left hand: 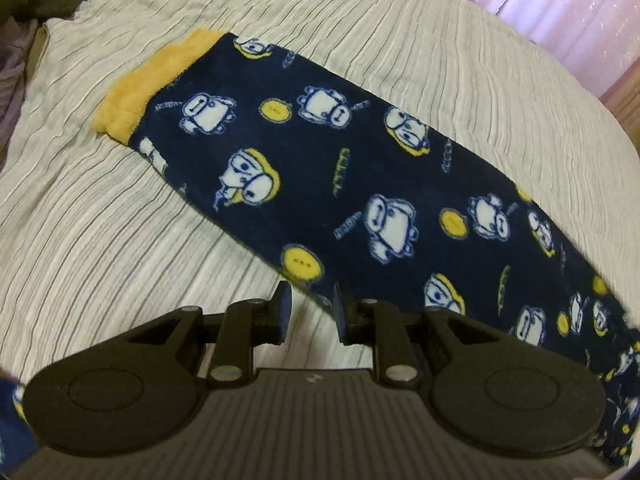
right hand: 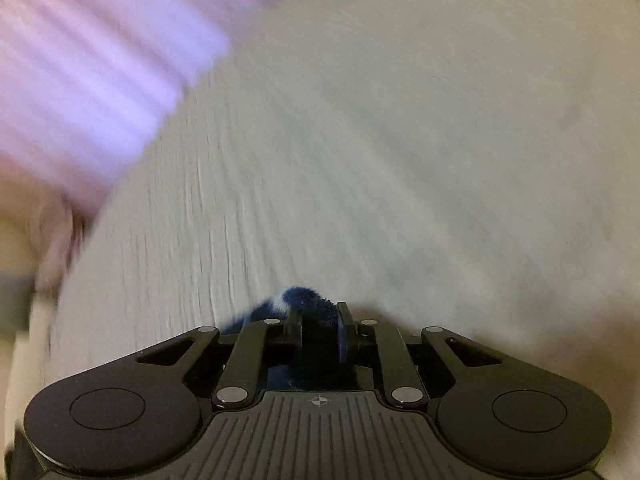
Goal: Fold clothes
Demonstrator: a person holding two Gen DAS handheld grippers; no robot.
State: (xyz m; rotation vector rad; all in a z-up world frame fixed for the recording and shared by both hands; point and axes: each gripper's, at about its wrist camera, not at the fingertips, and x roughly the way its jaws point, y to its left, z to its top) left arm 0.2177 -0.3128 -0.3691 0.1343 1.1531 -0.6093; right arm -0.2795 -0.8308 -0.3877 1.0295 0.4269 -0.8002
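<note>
The navy printed trouser leg [left hand: 360, 184] is lying flat on the striped bedspread [left hand: 100, 208], long axis running from its yellow cuff [left hand: 132, 88] toward the left gripper [left hand: 309, 312], gaping empty at the near edge; the right gripper [right hand: 320, 328] is pinching navy fleece.

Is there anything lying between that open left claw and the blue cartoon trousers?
Nothing visible. The left gripper is open right at the near edge of the trousers, with only bare striped bedspread beneath.
</note>
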